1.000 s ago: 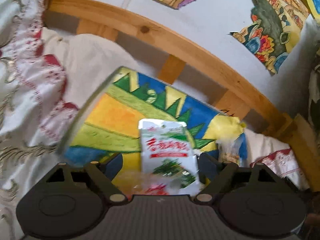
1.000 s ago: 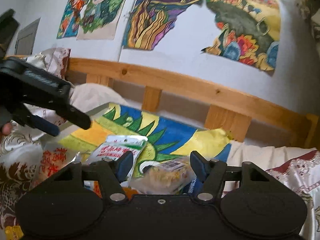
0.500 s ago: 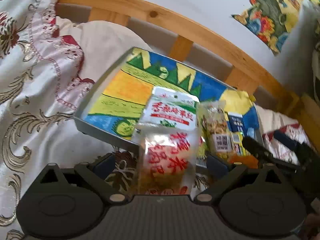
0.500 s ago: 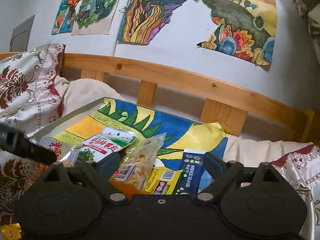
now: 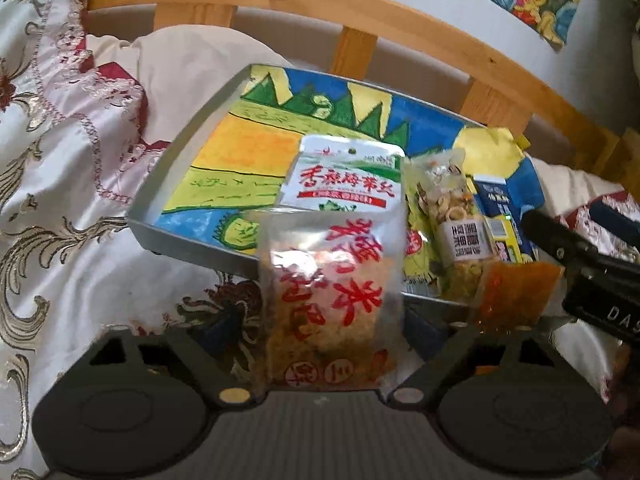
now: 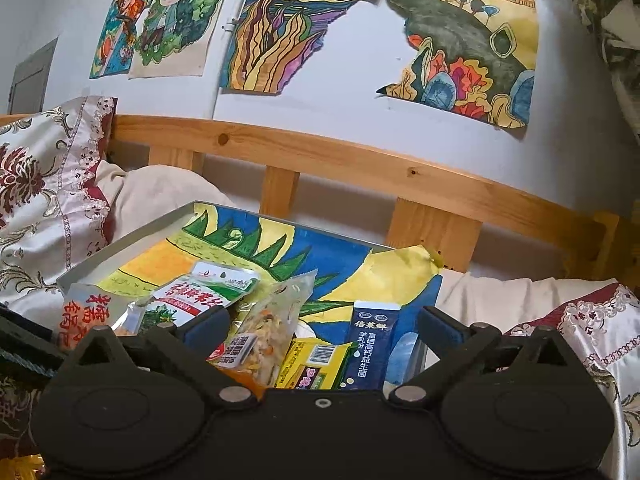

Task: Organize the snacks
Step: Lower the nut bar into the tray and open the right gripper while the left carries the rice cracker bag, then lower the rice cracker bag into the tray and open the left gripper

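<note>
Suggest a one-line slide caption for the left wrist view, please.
Left gripper closing around a clear rice-cracker packet at the near rim of the painted tray.

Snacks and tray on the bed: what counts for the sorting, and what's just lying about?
Job:
clear rice-cracker packet
white-green packet
mixed-snack bag
yellow packet
blue sachet
orange packet
tray

Lying about:
bedding
wooden headboard
wall drawings
</note>
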The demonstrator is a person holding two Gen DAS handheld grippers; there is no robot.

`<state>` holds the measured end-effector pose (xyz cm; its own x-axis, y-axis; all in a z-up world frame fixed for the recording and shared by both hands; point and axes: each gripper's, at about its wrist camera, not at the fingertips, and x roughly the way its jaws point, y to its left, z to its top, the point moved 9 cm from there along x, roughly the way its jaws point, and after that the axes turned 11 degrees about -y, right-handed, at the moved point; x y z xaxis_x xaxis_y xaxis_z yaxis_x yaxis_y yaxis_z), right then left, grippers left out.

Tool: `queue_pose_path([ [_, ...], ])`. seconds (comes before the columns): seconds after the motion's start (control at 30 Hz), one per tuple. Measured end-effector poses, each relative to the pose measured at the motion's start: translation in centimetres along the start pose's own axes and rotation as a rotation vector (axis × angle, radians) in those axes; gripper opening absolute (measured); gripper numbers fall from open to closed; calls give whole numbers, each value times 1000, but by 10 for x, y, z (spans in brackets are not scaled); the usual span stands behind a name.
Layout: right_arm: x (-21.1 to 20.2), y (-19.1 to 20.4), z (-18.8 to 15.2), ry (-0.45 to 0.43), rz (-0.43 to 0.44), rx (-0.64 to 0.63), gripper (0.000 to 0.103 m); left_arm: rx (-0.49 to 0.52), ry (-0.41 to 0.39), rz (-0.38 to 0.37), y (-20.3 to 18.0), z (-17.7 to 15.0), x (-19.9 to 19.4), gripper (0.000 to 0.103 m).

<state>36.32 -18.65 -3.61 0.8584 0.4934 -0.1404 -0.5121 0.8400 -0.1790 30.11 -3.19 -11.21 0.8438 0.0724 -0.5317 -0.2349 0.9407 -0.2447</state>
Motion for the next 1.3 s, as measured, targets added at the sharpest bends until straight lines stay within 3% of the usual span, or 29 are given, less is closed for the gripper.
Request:
queue_pose_path([
  [0.03,0,0,0,-1,1,1,101,6,4,4,-1,0,1,75],
  [0.13,-1,0,0,-1,0,0,101,5,8,15,-2,0,-1,69],
  [0.53,-2,-1,4,-13,-3,3,101,-39,-95,-8,-7,38,-25,67],
  [0.83,-2,0,4,-16,-1,4,101,-110,-135,52,2,88,18,67],
  [1.2,-1,2,0,-7,2,6,101,-110,-67,80,10,69,46,68],
  [1.27,-2,2,1,-8,0,10,102,-98,-65,83,9,67,46,72],
  [1.3,-2,2,1,-9,0,11,102,-89,-70,86,9,66,45,80],
])
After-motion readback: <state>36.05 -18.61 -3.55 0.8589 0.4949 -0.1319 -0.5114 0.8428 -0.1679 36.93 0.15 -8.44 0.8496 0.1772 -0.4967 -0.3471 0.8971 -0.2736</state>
